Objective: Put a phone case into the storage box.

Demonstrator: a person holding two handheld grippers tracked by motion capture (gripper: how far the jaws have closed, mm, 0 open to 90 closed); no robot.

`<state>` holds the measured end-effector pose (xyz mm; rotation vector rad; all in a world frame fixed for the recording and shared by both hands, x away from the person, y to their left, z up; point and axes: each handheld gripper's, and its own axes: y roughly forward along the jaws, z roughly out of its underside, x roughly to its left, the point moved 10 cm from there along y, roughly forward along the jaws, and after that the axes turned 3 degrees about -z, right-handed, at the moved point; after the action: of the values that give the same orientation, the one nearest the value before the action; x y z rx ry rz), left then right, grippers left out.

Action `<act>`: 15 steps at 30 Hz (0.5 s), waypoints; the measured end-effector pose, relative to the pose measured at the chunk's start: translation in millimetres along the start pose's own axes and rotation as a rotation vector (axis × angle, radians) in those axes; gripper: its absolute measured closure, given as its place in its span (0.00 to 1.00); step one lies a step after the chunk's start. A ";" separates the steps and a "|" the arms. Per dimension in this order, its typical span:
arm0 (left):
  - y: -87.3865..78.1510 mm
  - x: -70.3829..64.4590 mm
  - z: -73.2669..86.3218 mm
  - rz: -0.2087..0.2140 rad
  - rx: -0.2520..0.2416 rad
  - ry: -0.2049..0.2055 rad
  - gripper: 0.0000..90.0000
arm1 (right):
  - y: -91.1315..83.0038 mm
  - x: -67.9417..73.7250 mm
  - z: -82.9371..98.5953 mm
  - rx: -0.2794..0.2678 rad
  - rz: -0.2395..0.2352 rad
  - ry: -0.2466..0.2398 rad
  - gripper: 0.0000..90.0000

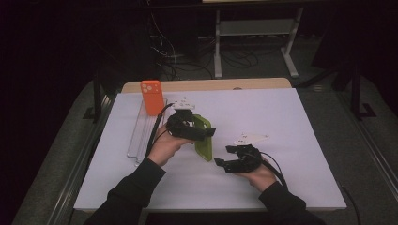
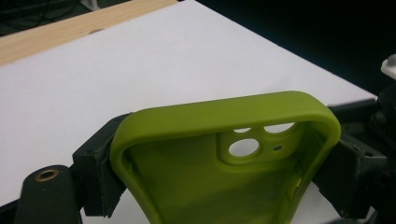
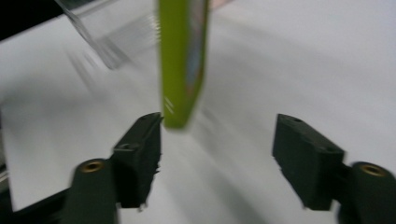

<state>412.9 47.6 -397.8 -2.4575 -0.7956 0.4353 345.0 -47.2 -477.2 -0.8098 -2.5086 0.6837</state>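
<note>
While left claw (image 2: 224, 154) pinches green phone case (image 1: 204, 138), right claw (image 1: 224, 162), gaping empty at its 5 o'clock, risks knocking it loose.

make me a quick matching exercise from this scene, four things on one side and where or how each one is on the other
Things:
1. green phone case
2. orange phone case
3. left hand-held gripper
4. right hand-held gripper

States:
a. open, jaws apart
b. standing at the far end of the clear rack
c. shut on the green case
d. held off the white table, camera cutouts showing

Pairs: 1-d, 2-b, 3-c, 4-a
</note>
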 end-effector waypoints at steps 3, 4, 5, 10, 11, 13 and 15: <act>-2.7 4.7 -6.5 -0.018 -0.002 -0.010 0.17 | -7.9 -10.3 5.7 0.018 0.016 0.006 0.19; -3.9 6.6 -8.9 -0.023 -0.004 -0.009 0.17 | -10.4 -13.3 7.8 0.023 0.018 0.006 0.17; -5.0 8.0 -10.8 -0.023 -0.005 -0.011 0.17 | -13.2 -16.5 10.1 0.028 0.026 0.003 0.14; -13.1 17.5 -21.4 -0.049 -0.002 -0.022 0.17 | -26.3 -32.4 23.7 0.043 0.077 -0.024 0.06; -14.5 19.5 -23.1 -0.058 -0.003 -0.021 0.17 | -29.1 -35.8 26.7 0.047 0.083 -0.023 0.04; -18.5 24.3 -27.6 -0.074 0.003 -0.025 0.17 | -32.6 -40.2 29.7 0.048 0.093 -0.035 0.02; -22.4 29.2 -30.5 -0.089 0.014 -0.026 0.17 | -36.7 -43.6 32.9 0.054 0.103 -0.034 0.01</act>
<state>439.0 69.7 -364.4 -2.3967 -0.9063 0.4393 345.0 -111.3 -492.7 -0.9201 -2.4808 0.8028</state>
